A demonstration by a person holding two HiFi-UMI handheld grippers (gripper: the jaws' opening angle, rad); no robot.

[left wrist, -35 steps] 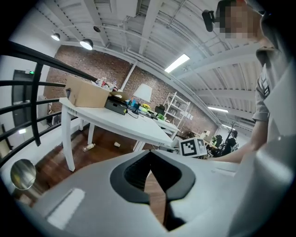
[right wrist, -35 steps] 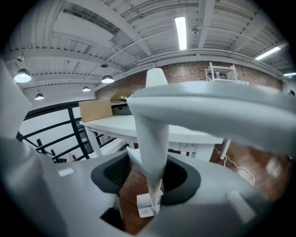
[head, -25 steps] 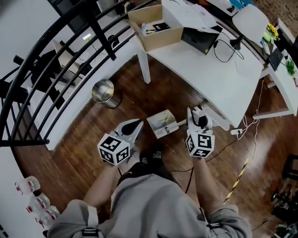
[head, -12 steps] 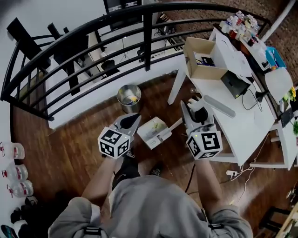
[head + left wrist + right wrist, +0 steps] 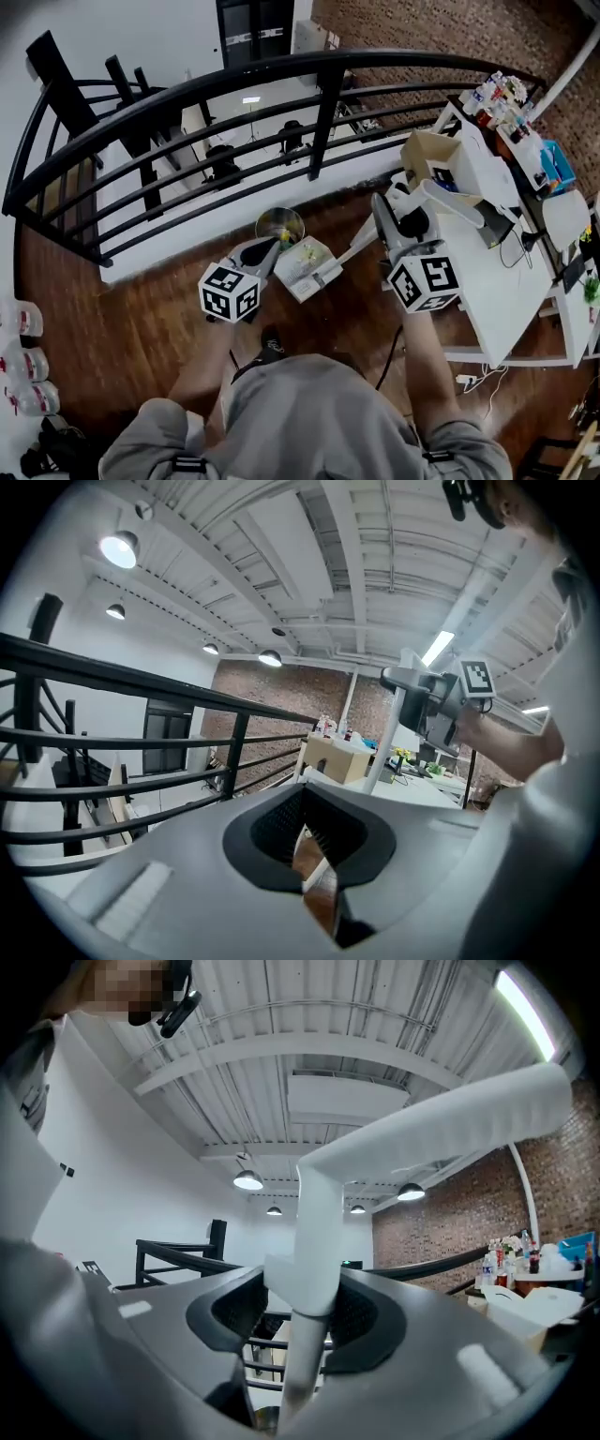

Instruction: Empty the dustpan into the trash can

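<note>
Right gripper [image 5: 394,204] pinching dustpan [image 5: 305,267] handle, pan edge at trash can [image 5: 277,225] rim below railing [image 5: 234,80], left gripper [image 5: 270,250] pressed together

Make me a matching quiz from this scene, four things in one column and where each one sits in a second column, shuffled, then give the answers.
Things:
1. trash can
2. dustpan
3. cardboard box
4. bottles

Places:
A. on the white table
B. on the floor at the head view's far left edge
C. held up by its handle in the right gripper
D. on the floor next to the black railing

Pairs: 1-D, 2-C, 3-A, 4-B
</note>
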